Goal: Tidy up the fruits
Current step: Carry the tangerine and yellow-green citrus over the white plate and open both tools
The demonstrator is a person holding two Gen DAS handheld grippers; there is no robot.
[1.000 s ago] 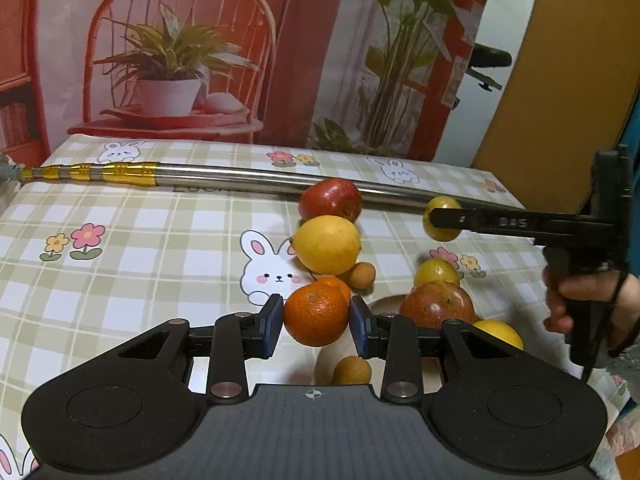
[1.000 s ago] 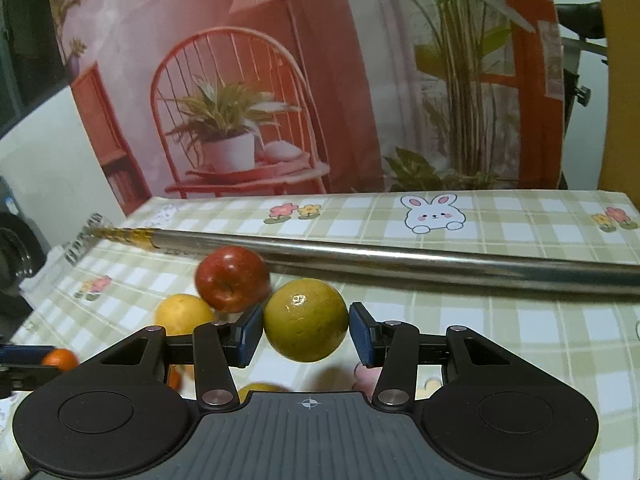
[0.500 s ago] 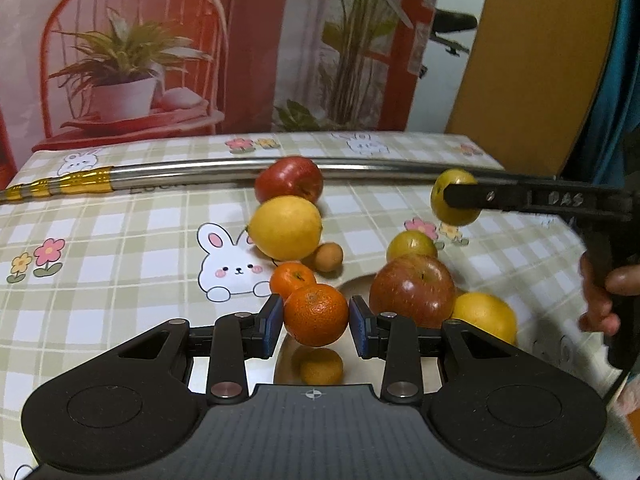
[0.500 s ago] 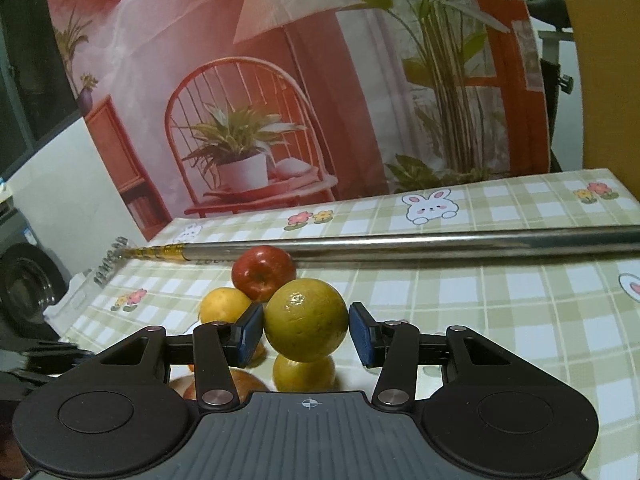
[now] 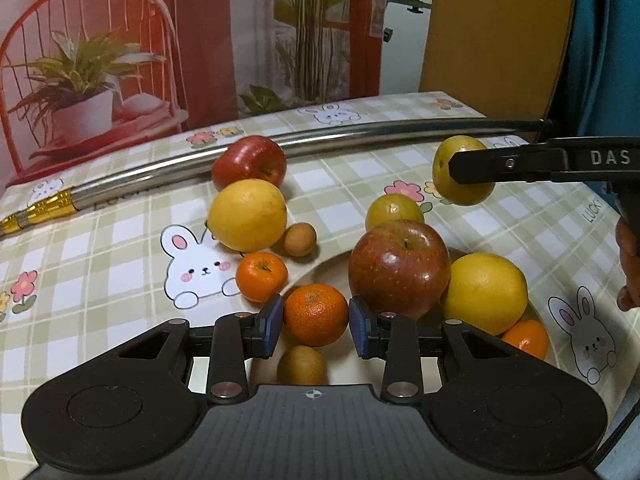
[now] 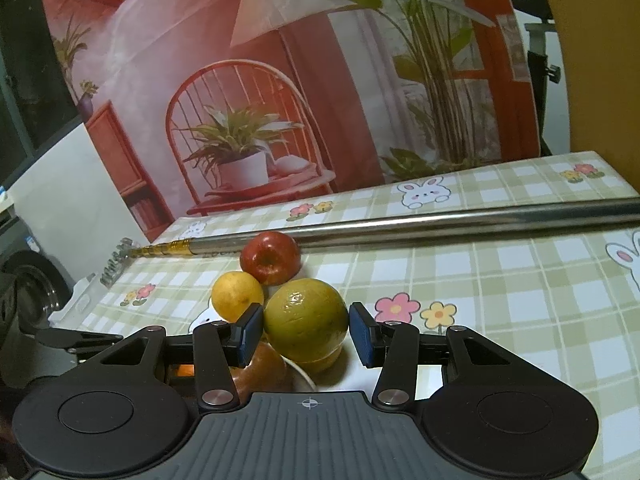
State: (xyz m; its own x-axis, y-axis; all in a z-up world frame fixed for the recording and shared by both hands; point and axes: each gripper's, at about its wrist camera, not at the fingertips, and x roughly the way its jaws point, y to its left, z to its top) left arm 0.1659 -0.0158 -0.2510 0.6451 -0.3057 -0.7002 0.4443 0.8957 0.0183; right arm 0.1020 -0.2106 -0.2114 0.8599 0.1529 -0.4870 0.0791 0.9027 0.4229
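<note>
My left gripper [image 5: 316, 324] is shut on an orange mandarin [image 5: 316, 312], held just above the near rim of a pale plate [image 5: 316, 264]. In the plate lie a large red apple [image 5: 400, 268], a yellow orange [image 5: 484, 292], a small mandarin [image 5: 526, 338] and a small brown fruit [image 5: 302, 364]. My right gripper [image 6: 306, 334] is shut on a yellow-green fruit [image 6: 306, 322], held in the air over the plate's far side; that green fruit [image 5: 460, 184] also shows in the left wrist view.
On the checked tablecloth left of the plate lie a red apple [image 5: 250, 162], a big yellow fruit [image 5: 248, 214], a small brown fruit [image 5: 300, 239] and a mandarin [image 5: 261, 276]. Another yellow-green fruit [image 5: 394, 210] sits behind the plate. A long metal pole [image 6: 440, 226] crosses the table's back.
The left gripper has carried the mandarin rightwards, from beside the plate to over its near rim. The right gripper has lifted and drawn back with the green fruit, now over the plate.
</note>
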